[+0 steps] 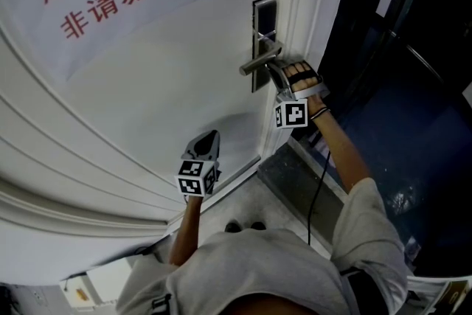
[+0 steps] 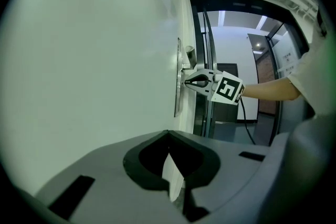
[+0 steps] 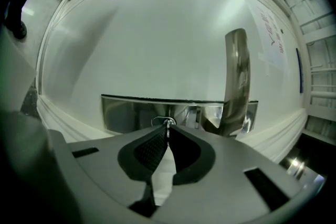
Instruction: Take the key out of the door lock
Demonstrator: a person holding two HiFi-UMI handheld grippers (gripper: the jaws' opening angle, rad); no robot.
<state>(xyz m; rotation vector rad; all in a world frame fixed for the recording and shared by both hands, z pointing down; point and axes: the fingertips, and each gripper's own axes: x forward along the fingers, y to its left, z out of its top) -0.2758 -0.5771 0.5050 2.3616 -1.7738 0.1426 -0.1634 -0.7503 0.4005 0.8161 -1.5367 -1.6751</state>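
While pinched (right hand-held gripper (image 3: 168,132)), key (image 3: 167,123) occupies lock (image 3: 131,113).

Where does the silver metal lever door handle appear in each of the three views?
Head view: upper middle, silver metal lever door handle.
Left gripper view: small, centre, just above the right gripper.
Right gripper view: right of centre, upright.
Shared landmark: steel lock plate.
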